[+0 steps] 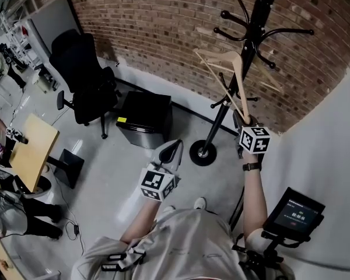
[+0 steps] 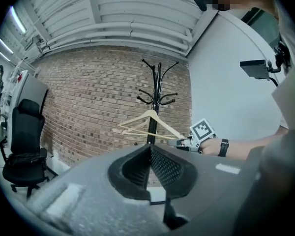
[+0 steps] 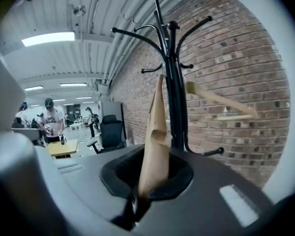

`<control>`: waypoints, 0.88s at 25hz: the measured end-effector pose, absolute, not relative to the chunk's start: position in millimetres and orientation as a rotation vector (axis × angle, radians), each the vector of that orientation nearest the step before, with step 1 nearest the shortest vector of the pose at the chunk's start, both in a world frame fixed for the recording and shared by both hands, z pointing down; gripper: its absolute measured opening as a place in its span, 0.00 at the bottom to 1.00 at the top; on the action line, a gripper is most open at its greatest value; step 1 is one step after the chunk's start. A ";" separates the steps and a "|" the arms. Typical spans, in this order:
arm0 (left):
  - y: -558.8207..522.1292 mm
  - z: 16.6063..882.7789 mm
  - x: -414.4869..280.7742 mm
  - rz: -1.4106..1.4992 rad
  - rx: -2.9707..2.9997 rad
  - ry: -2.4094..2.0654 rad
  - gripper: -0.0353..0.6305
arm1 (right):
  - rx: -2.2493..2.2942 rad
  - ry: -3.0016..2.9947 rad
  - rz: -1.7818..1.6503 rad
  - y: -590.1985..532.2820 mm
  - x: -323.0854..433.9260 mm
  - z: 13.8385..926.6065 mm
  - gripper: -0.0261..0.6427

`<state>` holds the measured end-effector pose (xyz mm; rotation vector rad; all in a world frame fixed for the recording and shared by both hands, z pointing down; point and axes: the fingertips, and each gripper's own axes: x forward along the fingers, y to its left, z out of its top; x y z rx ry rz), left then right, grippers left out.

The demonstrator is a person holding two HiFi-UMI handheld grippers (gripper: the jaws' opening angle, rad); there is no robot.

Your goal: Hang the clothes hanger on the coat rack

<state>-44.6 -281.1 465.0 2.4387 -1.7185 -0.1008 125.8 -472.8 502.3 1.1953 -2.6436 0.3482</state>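
Pale wooden clothes hanger (image 1: 227, 59), raised and tilted, close against the pole of the black metal coat rack (image 1: 252, 37), below the rack's upper curved pegs and well above its round base. Lower end of one hanger arm clamped between the jaws of the right gripper (image 1: 243, 120), the rest of the hanger rising from the jaws toward the rack. In the right gripper view, hanger (image 3: 155, 146) standing up by its gripped arm from the pinching jaws, just left of the rack's pole; opposite arm reaching out on the pole's right side, in front of the red brick wall (image 3: 236, 58). Hanger hook over a peg or clear of it: not discernible in any view. Left gripper (image 1: 174, 146) lower, near the rack's base, apart from the hanger; in the left gripper view, jaws pressed together with nothing between them, pointed at the rack. Black office chair (image 1: 84, 80) and black box-shaped cabinet (image 1: 144, 118) on the pale floor (image 1: 105, 185), left of the rack in the head view, cabinet the nearer of the two to the rack's base.
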 end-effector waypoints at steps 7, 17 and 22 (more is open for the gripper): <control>-265.3 474.5 -40.6 -0.092 2.474 -1.652 0.05 | 1.352 -2.612 0.468 -430.9 157.7 559.7 0.04; -256.3 482.3 -18.3 -0.079 2.585 -1.429 0.05 | 1.578 -2.632 0.425 -319.7 163.7 526.3 0.04; -234.1 490.4 -7.6 -0.105 2.640 -1.321 0.05 | 1.703 -2.545 0.200 -247.2 158.5 492.2 0.04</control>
